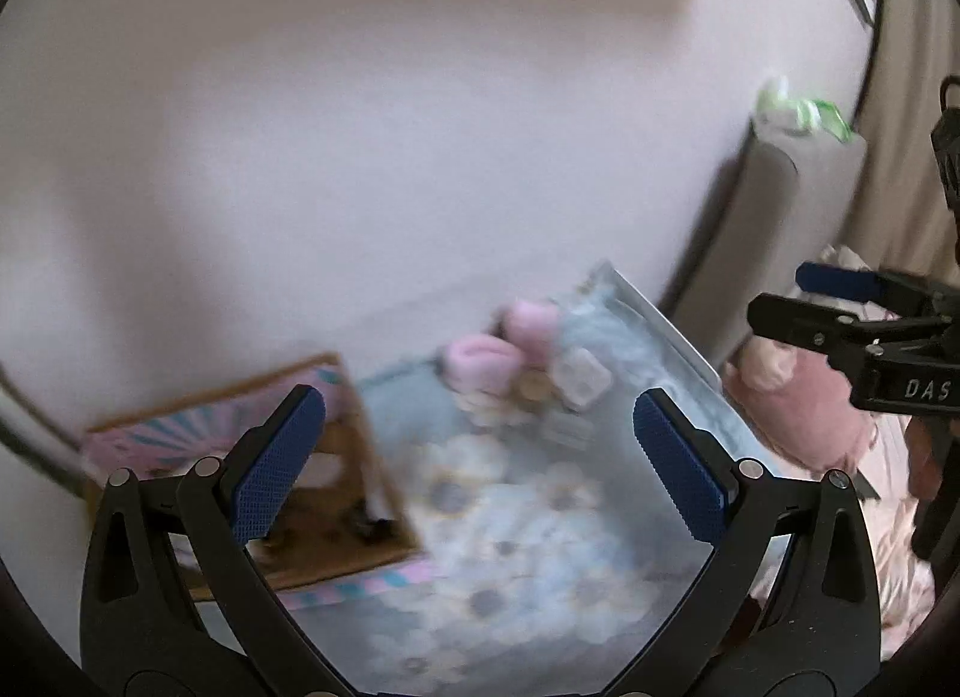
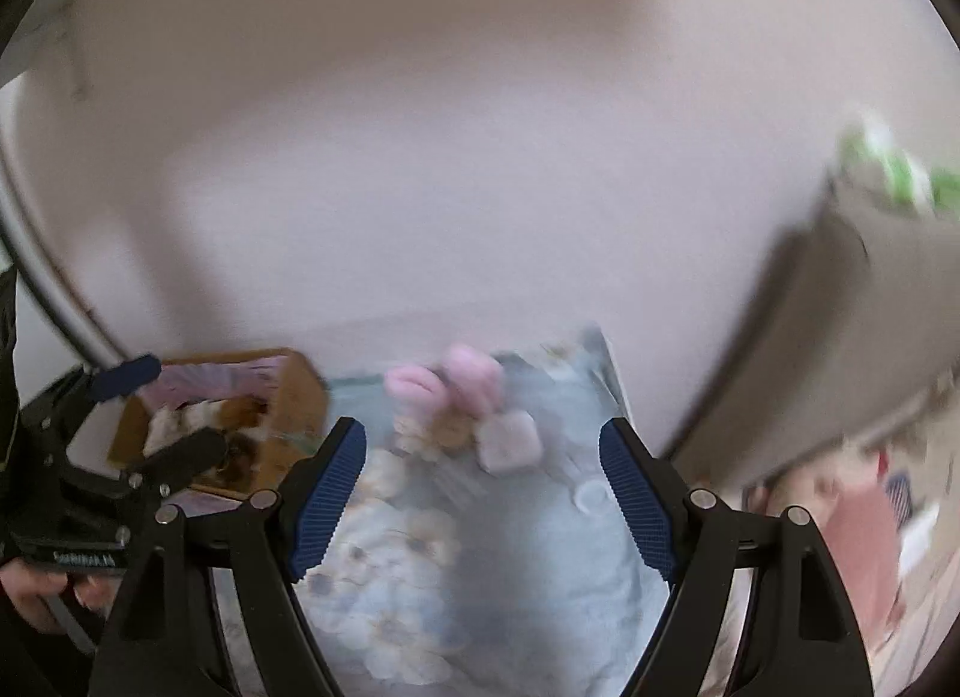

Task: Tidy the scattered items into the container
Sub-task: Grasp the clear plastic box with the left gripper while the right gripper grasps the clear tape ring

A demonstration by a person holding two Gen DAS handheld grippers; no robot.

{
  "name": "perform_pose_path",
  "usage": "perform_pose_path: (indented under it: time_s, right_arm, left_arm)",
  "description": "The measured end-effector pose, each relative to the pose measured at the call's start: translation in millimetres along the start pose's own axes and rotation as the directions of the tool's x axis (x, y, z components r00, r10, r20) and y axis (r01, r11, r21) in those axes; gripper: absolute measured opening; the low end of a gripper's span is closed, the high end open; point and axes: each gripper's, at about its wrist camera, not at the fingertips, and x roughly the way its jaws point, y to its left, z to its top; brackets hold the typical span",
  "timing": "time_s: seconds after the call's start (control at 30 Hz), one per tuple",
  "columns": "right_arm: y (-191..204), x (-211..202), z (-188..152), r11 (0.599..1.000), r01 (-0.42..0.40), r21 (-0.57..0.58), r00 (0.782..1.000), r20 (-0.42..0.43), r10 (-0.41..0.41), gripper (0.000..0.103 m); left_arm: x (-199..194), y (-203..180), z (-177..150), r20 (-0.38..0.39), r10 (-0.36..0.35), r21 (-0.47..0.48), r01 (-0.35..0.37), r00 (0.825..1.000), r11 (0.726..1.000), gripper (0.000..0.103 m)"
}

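Left wrist view: blurred. Left gripper (image 1: 480,469) spread wide, holding nothing, blue pads (image 1: 279,463) tilted outward, hovering above a pale blue flowered cloth (image 1: 528,547). Pink socks (image 1: 510,349), rolled, at the far end of the cloth, touching a small pale block (image 1: 582,376). Cardboard box (image 1: 252,457) with a pink and blue striped flap at the left, partly behind the left pad, dark and brown things inside, too smeared to name. Right gripper (image 1: 780,301) reaching in from the right edge, level, fingers slightly parted, nothing visibly between them, in front of a pink cushion (image 1: 804,397). Grey chair back (image 1: 762,205) behind, green and white bundle (image 1: 798,109) on top.

Right wrist view: also blurred. Right gripper (image 2: 483,493) open wide and empty, aimed at the same cloth (image 2: 510,547), socks (image 2: 444,382) just beyond the fingertips. Box (image 2: 282,397) at the left, well apart from the socks. Left gripper (image 2: 156,409) over the box, fingers parted, held from below by a hand (image 2: 42,595) at the lower left edge.
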Motion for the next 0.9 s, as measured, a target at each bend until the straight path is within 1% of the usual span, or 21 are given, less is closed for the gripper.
perform_pose_path:
  time_s: [0.03,0.1,0.2,0.23,0.27,0.3,0.37,0.43,0.53,0.6,0.7,0.83,0.9]
  right_arm:
    - [-6.7,5.4,-8.5,1.0,0.011,0.024,1.0,-0.002,-0.011,0.077]
    - [-21.4,20.3,-28.7,0.996,0.058,0.073,0.998,-0.008,-0.057,0.077]
    - [-42.0,48.5,-62.9,0.987,0.103,0.122,0.995,-0.023,-0.1,0.077]
    - [-47.9,59.1,-74.7,0.985,0.11,0.133,0.994,-0.035,-0.106,0.074]
    - [-51.4,70.7,-81.2,0.985,0.104,0.141,0.994,-0.044,-0.099,0.066]
    - [-55.6,84.0,-91.3,0.984,0.101,0.149,0.994,-0.061,-0.093,0.064]
    - [-63.2,105.3,-97.5,0.981,0.105,0.164,0.992,-0.084,-0.092,0.062]
    - [-66.3,116.9,-103.4,0.979,0.104,0.174,0.993,-0.077,-0.092,0.061]
    - [-64.0,129.9,-106.1,0.982,0.134,0.133,0.99,-0.063,-0.126,0.059]
    - [-62.0,138.0,-105.9,0.984,0.141,0.112,0.989,-0.053,-0.136,0.058]
    - [-61.5,146.8,-101.6,0.984,0.15,0.1,0.988,-0.044,-0.146,0.058]
    - [-62.7,155.9,-97.3,0.983,0.154,0.095,0.988,-0.039,-0.151,0.058]
    - [-62.7,160.5,-95.5,0.983,0.163,0.08,0.986,-0.044,-0.16,0.056]
  left_arm:
    - [12.8,-9.3,-5.4,-0.015,-0.017,-0.002,0.017,1.0,1.0,0.103]
    - [31.3,-20.4,-16.0,-0.035,-0.034,-0.003,0.034,0.999,0.999,0.103]
    - [70.2,-40.4,-38.5,-0.074,-0.029,0.017,0.03,0.997,0.999,0.103]
    - [86.4,-45.8,-47.1,-0.087,-0.023,0.026,0.025,0.996,0.999,0.103]
    - [94.9,-49.5,-55.2,-0.094,-0.019,0.03,0.022,0.995,0.999,0.102]
    - [105.9,-51.2,-61.4,-0.103,-0.018,0.036,0.022,0.995,0.999,0.102]
    - [132.3,-55.9,-70.4,-0.124,-0.016,0.038,0.021,0.992,0.999,0.101]
    - [149.9,-58.8,-76.2,-0.126,-0.002,0.049,0.008,0.992,0.999,0.1]
    - [166.5,-56.7,-80.3,-0.119,0.013,0.056,-0.007,0.993,0.998,0.097]
    - [172.2,-53.8,-82.6,-0.119,0.02,0.054,-0.014,0.993,0.998,0.096]
    - [178.8,-49.5,-83.3,-0.119,0.01,0.051,-0.004,0.993,0.999,0.095]
    - [183.8,-50.0,-84.8,-0.101,-0.001,0.081,0.009,0.995,0.997,0.094]
    - [186.2,-49.7,-84.6,-0.102,-0.01,0.085,0.019,0.995,0.996,0.092]
